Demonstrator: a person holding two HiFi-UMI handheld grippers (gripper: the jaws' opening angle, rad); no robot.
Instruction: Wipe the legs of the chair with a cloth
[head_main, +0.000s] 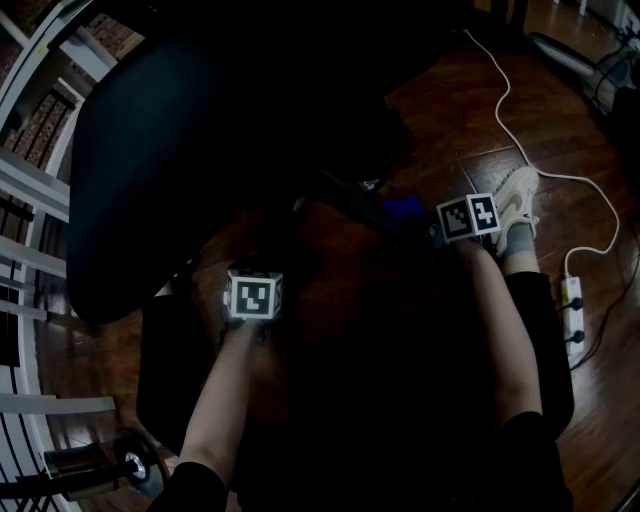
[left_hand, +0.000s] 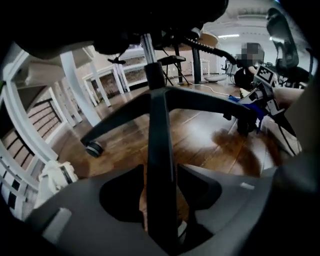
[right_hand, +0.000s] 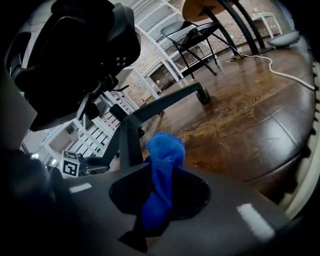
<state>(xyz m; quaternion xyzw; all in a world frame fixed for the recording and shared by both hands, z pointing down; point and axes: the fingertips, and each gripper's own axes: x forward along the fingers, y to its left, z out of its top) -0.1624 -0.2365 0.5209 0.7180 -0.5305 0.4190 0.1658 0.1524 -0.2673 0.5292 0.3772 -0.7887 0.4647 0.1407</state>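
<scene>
Left gripper (left_hand: 161, 210) spread astride chair leg (left_hand: 159, 130); right gripper (right_hand: 159, 202) pinches cloth (right_hand: 163, 150) — power strip (head_main: 572, 306) nearby.

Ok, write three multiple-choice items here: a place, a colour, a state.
1. Between the left gripper's jaws runs: A a chair leg; B a broom; C a bottle.
2. The cloth is: A red; B blue; C white.
3. The right gripper's jaws are: A open, empty; B shut on the cloth; C shut on a bottle.
Answers: A, the dark leg passes between the parted jaws; B, it shows bright blue; B, the cloth is pinched between them.
</scene>
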